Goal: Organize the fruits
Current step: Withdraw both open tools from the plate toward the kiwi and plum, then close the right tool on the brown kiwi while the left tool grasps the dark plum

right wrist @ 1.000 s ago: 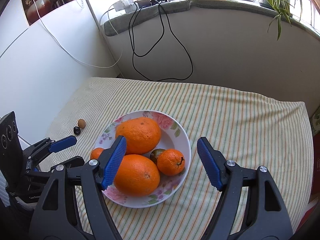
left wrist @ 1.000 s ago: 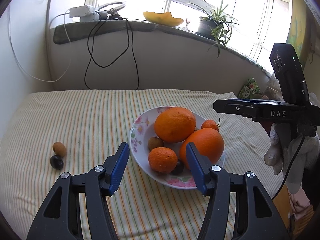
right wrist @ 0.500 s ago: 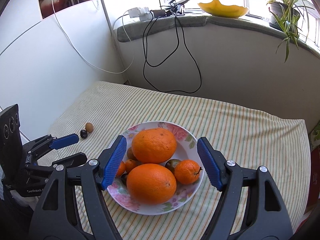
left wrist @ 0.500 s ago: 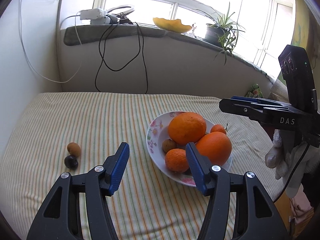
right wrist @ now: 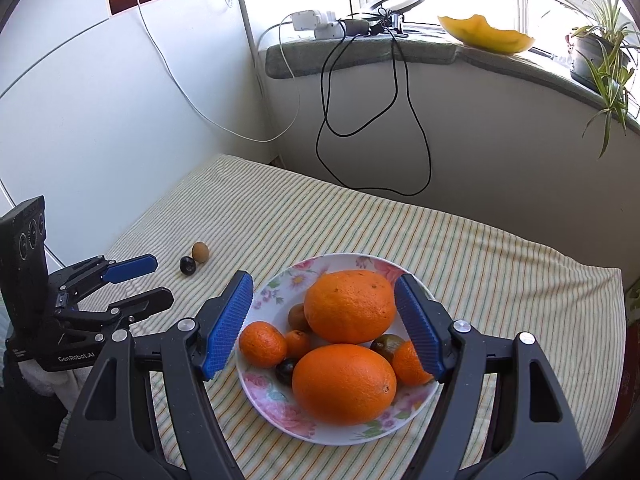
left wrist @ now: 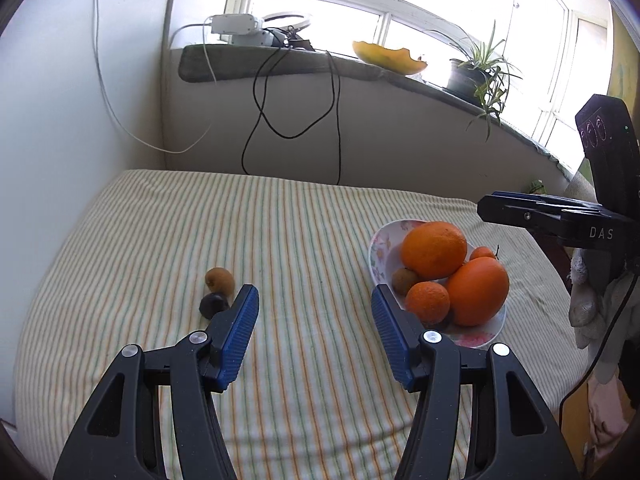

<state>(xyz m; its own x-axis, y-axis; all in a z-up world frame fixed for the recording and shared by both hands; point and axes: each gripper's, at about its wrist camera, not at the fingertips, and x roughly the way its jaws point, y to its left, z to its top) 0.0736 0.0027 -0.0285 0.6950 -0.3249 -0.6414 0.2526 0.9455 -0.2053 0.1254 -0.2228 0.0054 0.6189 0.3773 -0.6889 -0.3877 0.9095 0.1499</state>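
Fruit plate [right wrist: 276,396] with the pink flower print is sitting on the striped cloth [right wrist: 460,232], and it's the right wrist view that's really showing what's piled in it: two big pebbly-skinned oranges [right wrist: 350,306], a couple of small mandarins [right wrist: 262,343], a smooth dark plum-looking thing [right wrist: 285,372] tucked near the front rim. Something greenish-brown is peeking out behind the right pad, hard to say what. The right gripper [right wrist: 324,322] is hanging over the plate with its ribbed blue pads wide apart, nothing pinched.

The left wrist view is giving the other side of the story: the plate's off to the right there, seen low and side-on, and the two stray fruits are sitting well left of it on the cloth, a fuzzy brown oval one [left wrist: 219,279] touching a glossy dark round one [left wrist: 214,306]. The left gripper [left wrist: 314,300] is hovering with jaws apart and empty, its left pad just beside the dark fruit.
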